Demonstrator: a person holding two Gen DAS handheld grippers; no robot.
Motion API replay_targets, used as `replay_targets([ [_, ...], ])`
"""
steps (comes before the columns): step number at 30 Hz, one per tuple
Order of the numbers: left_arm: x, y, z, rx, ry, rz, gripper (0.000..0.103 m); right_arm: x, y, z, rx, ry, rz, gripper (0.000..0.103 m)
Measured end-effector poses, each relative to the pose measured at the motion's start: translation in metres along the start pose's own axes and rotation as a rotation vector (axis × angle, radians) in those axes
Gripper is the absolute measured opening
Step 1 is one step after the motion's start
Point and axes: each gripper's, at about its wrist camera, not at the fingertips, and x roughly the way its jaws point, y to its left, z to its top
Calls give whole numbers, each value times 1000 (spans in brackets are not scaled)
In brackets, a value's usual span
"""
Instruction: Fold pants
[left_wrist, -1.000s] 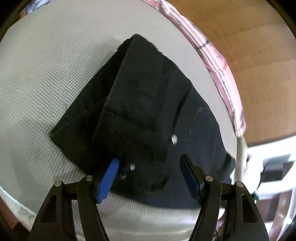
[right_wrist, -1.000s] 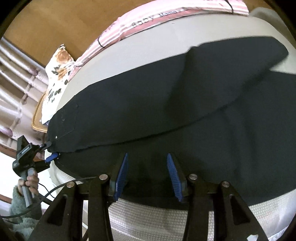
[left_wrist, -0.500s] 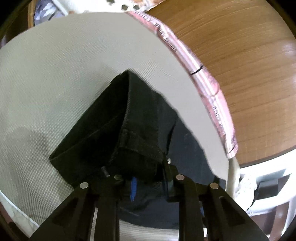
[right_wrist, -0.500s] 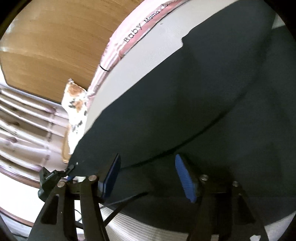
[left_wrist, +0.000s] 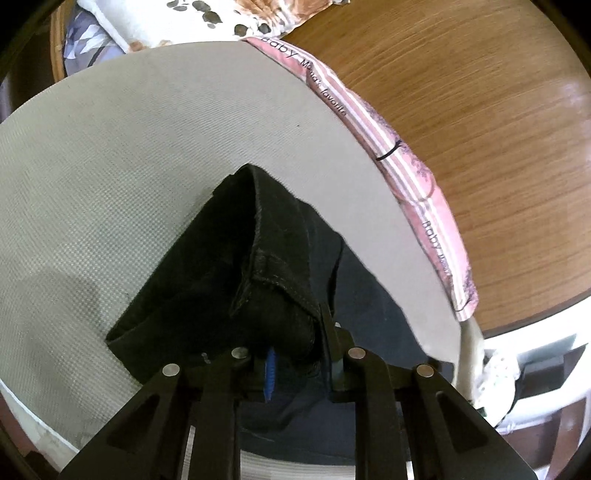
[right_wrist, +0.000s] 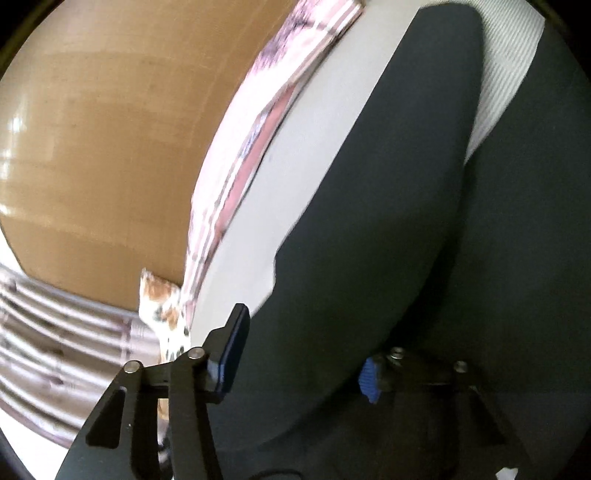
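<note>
Black pants (left_wrist: 229, 266) lie on a grey mattress (left_wrist: 129, 147). My left gripper (left_wrist: 299, 354) is shut on the bunched waistband, which rises from the bed into a peak between its fingers. In the right wrist view a long pant leg (right_wrist: 388, 221) runs away across the bed. My right gripper (right_wrist: 303, 365) is rolled to one side low over that leg's near edge. Its jaws are closing with black fabric between them, and the pads stand apart from the cloth. One blue pad (right_wrist: 367, 382) lies over the fabric, the other finger over the grey bed.
A pink striped cloth (left_wrist: 406, 173) lines the far edge of the mattress against a wooden board (left_wrist: 480, 129). A floral pillow (left_wrist: 221, 14) sits at the head end. White furniture (left_wrist: 535, 354) stands past the bed's right corner.
My left gripper closed on the waistband and lifted it slightly. My right gripper rolled and swung sideways along the pant leg, its jaws widening and then narrowing again.
</note>
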Motion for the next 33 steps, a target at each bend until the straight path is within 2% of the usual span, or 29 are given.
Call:
replay_targets([
  [5, 9, 3, -2, 25, 17, 58, 19, -5, -2, 26, 10, -42, -23, 32],
  [9, 15, 3, -4, 48, 29, 96, 19, -6, -1, 40, -7, -48, -69, 25],
  [16, 20, 6, -4, 51, 52, 120, 19, -25, -13, 70, 16, -120, -98, 24],
  [23, 25, 10, -6, 43, 69, 135, 19, -31, -29, 86, 25, -135, -169, 20],
  [33, 32, 11, -3, 38, 82, 158, 19, -49, -44, 119, 92, -209, -178, 17],
])
